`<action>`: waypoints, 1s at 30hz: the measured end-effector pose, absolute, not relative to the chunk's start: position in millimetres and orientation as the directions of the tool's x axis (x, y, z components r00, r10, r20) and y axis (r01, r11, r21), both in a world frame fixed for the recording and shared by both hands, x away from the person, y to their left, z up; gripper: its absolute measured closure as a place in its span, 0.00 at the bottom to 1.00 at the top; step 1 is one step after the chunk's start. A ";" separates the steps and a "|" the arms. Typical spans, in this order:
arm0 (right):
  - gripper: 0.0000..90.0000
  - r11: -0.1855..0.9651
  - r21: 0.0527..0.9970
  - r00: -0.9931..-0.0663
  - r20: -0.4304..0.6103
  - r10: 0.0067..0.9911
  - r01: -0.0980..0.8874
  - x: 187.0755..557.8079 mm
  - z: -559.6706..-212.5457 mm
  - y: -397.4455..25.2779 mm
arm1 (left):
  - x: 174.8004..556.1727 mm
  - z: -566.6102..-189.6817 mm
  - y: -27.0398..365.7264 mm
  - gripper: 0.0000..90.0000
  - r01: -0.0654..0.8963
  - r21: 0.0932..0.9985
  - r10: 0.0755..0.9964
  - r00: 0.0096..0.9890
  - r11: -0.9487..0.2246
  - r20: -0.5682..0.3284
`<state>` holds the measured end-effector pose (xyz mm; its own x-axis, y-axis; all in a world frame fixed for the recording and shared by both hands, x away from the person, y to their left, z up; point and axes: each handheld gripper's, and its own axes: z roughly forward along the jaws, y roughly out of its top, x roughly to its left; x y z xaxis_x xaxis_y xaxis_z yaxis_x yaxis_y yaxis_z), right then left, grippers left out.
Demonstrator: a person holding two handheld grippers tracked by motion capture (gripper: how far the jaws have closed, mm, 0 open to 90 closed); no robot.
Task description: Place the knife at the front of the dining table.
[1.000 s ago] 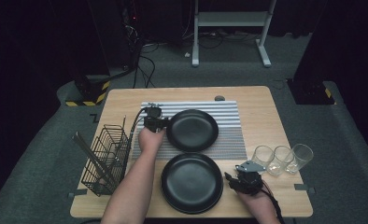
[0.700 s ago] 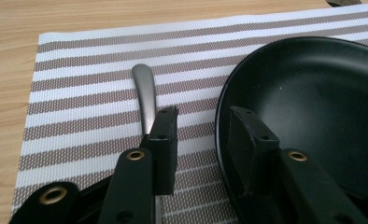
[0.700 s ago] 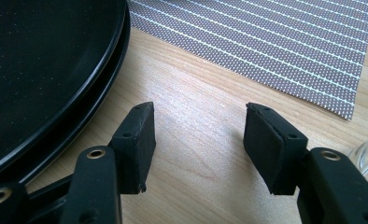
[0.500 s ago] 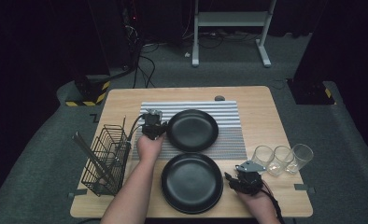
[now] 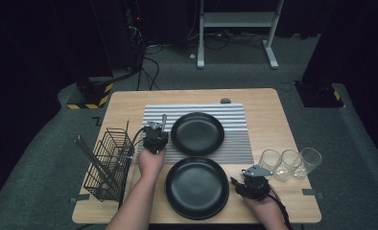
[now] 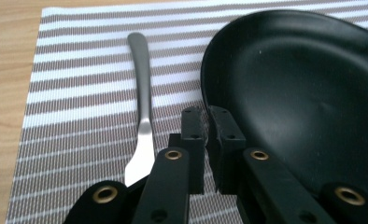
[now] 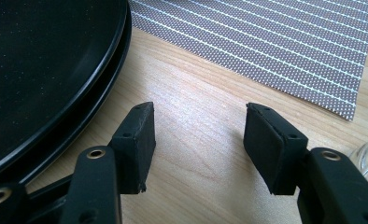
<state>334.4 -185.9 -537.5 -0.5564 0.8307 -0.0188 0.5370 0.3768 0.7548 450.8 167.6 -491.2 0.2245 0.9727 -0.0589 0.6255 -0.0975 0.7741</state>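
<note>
No brand, label or writing can be read on anything here. Counted up, there are two black plates, three clear glasses (image 5: 290, 162), one metal utensil, one wire rack (image 5: 106, 164) and one striped mat (image 5: 235, 139), all on the wooden table (image 5: 268, 115).

The far plate (image 5: 197, 133) sits on the mat; the near plate (image 5: 196, 187) lies on bare wood at the near edge. In the right gripper view the near plate looks like two rims stacked, though I cannot tell for sure.

The utensil (image 6: 142, 112) lies flat on the mat just left of the far plate, handle pointing far. The left tool (image 6: 206, 122) hovers over the mat between the utensil and the plate's rim, its jaws almost together with nothing between them.

The right tool (image 7: 199, 128) rests low over bare table just right of the near plate, jaws spread wide and empty. The glasses stand in a row at the right, and the rack stands at the left edge.
</note>
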 end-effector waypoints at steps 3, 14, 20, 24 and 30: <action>0.48 0.378 0.755 -0.558 -0.020 0.830 0.535 334.5 -537.5 -185.9 | 444.9 -493.9 166.6 0.93 0.621 0.776 0.972 0.230 -0.108 -0.049; 0.48 0.378 0.754 -0.558 -0.019 0.830 0.537 334.4 -537.5 -185.8 | 418.9 -506.3 168.8 0.70 0.605 0.785 0.971 0.238 -0.129 -0.023; 0.48 0.378 0.754 -0.558 -0.019 0.829 0.537 334.4 -537.5 -185.8 | 406.6 -507.6 170.9 0.64 0.587 0.796 0.972 0.234 -0.144 0.003; 0.48 0.376 0.754 -0.557 -0.017 0.830 0.538 334.2 -537.5 -185.7 | 403.2 -514.4 177.4 0.59 0.610 0.779 0.977 0.214 -0.145 0.014; 0.48 0.378 0.754 -0.558 -0.019 0.829 0.537 334.4 -537.5 -185.8 | 401.6 -520.6 181.6 0.58 0.625 0.768 0.980 0.197 -0.142 0.021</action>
